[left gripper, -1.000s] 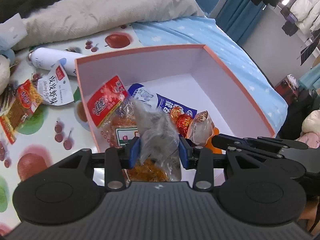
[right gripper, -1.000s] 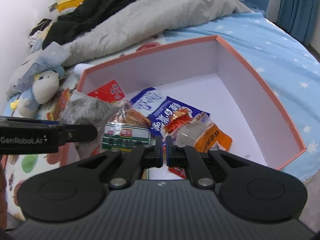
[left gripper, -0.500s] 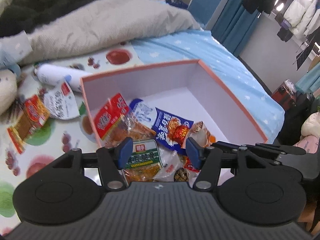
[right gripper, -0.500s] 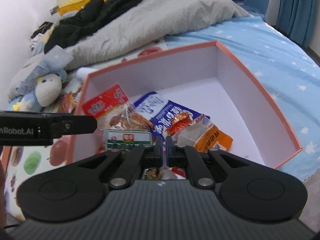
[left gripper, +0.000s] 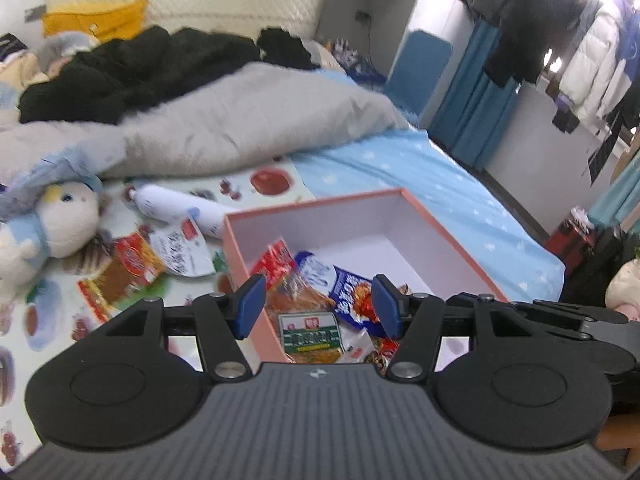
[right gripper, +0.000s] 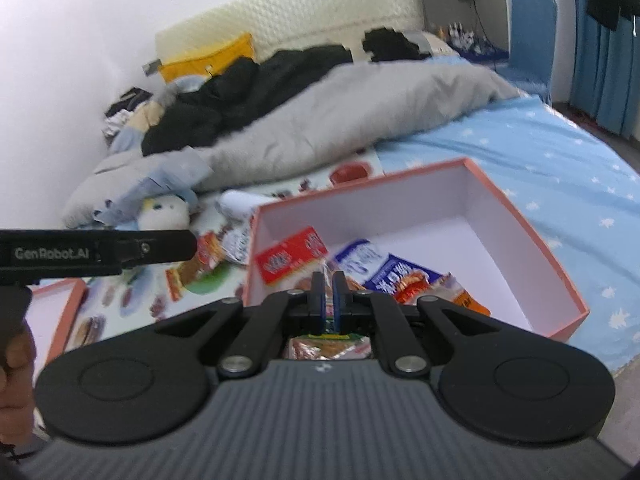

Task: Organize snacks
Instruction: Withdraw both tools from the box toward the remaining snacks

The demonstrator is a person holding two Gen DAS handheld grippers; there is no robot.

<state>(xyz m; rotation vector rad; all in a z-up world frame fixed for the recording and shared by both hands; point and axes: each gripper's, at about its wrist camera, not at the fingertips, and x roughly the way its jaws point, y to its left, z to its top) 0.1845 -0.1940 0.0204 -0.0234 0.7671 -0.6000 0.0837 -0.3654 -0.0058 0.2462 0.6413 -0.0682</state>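
A pink box with white walls lies open on the bed. Its near-left part holds several snack packets: a red one, a blue-and-white one and a green-labelled one. My left gripper hangs open above the box's near-left corner, with nothing between its fingers. In the right wrist view the same box and red packet show, and my right gripper is shut and empty above the packets. A red-and-orange packet and a white packet lie outside the box on the fruit-print mat.
A white bottle lies behind the box's left corner, and a plush toy sits at the far left. A grey blanket and dark clothes fill the back of the bed. A second pink box edge shows at the left.
The left gripper opened and let the clear packet drop into the box. Both grippers rose and drew back, so the box looks smaller and lower.
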